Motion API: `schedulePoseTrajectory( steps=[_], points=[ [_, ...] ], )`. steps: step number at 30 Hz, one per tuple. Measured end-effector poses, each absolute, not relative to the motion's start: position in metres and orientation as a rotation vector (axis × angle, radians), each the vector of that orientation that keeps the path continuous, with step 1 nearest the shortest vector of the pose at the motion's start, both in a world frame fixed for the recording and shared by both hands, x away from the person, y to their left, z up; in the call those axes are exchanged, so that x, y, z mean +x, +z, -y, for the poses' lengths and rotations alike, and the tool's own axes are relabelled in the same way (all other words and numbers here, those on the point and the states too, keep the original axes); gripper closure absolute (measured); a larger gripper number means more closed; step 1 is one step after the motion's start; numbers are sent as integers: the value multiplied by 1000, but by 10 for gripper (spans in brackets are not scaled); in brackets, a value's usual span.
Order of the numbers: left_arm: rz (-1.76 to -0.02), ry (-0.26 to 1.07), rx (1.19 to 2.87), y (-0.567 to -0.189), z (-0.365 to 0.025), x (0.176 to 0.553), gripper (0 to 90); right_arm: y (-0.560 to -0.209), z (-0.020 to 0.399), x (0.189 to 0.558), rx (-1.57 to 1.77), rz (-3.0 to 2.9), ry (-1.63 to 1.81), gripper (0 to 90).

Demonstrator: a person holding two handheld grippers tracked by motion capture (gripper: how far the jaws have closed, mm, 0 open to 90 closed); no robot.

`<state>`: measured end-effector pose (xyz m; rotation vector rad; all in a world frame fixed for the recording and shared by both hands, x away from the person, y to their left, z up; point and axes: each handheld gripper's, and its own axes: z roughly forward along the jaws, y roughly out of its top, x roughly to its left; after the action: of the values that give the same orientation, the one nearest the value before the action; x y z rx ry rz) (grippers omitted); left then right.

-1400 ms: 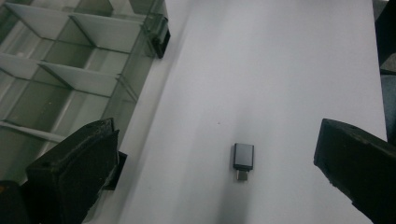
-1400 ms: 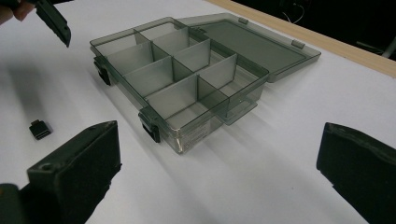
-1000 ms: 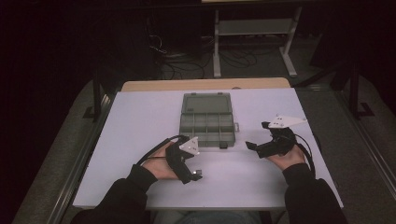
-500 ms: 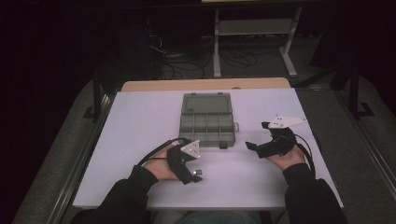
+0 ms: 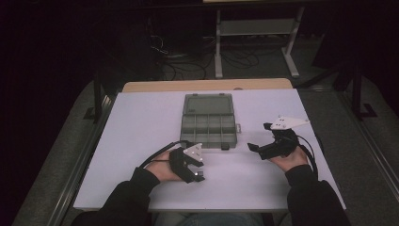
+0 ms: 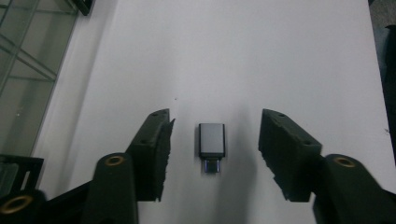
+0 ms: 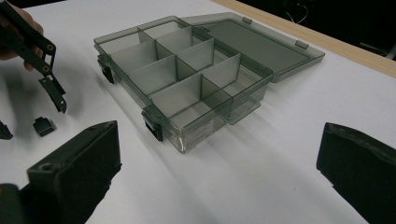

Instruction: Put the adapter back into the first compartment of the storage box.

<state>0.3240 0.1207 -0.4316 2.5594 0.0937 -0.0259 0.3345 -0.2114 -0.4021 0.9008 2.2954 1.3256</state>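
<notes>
A small adapter is being straddled by the left gripper for a pick, just in front of the open compartment box.

The USB adapter (image 6: 212,143) lies flat on the white table (image 5: 141,122), near the front edge of the compartment box (image 5: 208,123), and it is framed between the jaws of the left gripper (image 6: 212,140), which have just been closing but are not yet pressed on it; gaps are seen on both sides. The right gripper (image 5: 256,149) is held with its jaws wide apart and nothing between them, to the right of the box's front corner. A miss is judged possible: the adapter is low and smooth, so it could be pushed aside or tipped by whichever pad arrives first, or pinched too near its plug end and dropped before a compartment is reached.
</notes>
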Motion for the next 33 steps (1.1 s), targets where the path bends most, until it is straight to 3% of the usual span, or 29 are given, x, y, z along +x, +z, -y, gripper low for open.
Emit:
schedulePoseTrajectory(
  steps=[18, 33],
  points=[
    [-120, -4, 2567, -434, -121, 327, 759, -401, 212, 334, 891, -2287, 1325, 0],
    [-144, -34, 2538, -424, -125, 332, 763, -401, 214, 334, 895, -2282, 1327, 0]
  ],
)
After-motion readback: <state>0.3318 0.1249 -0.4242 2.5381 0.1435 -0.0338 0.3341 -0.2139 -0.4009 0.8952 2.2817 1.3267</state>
